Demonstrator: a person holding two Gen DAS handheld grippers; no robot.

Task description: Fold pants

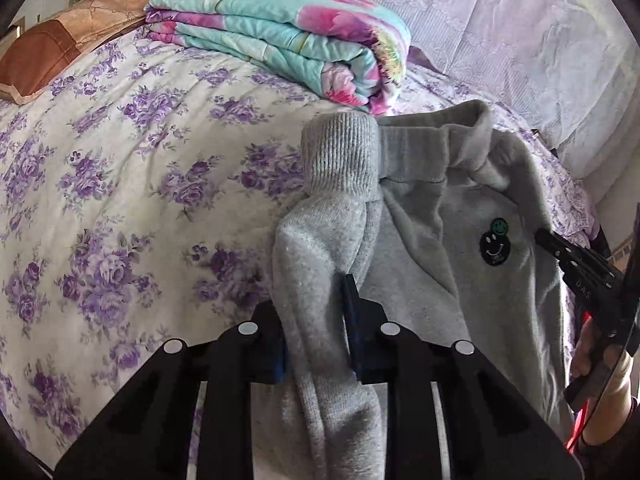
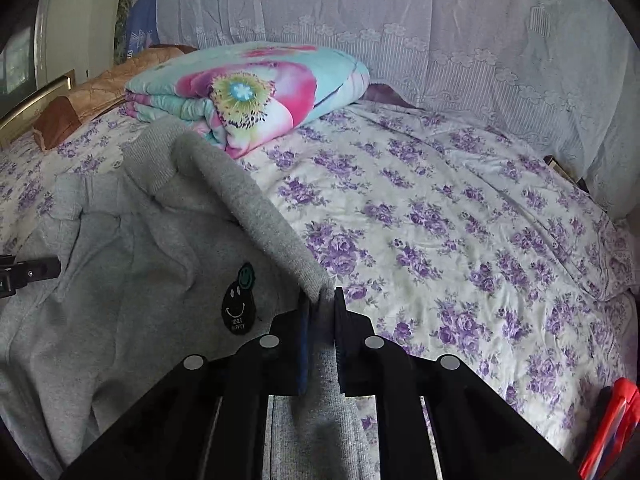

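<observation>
Grey fleece pants [image 1: 432,232] with a black and green smiley patch [image 1: 495,243] lie bunched on a bed. My left gripper [image 1: 316,320] is shut on a pant leg near its ribbed cuff [image 1: 340,156]. My right gripper [image 2: 320,320] is shut on a rolled edge of the same pants [image 2: 132,264], with the patch [image 2: 239,304] just left of it. The right gripper also shows at the right edge of the left wrist view [image 1: 580,268], and the left gripper's tip shows at the left edge of the right wrist view [image 2: 28,274].
The bed has a white sheet with purple flowers [image 2: 460,220]. A folded turquoise and pink quilt [image 1: 288,32] and a brown pillow [image 1: 60,44] lie at the head. A lilac lace curtain [image 2: 440,32] hangs behind. A red object [image 2: 608,428] lies at the right edge.
</observation>
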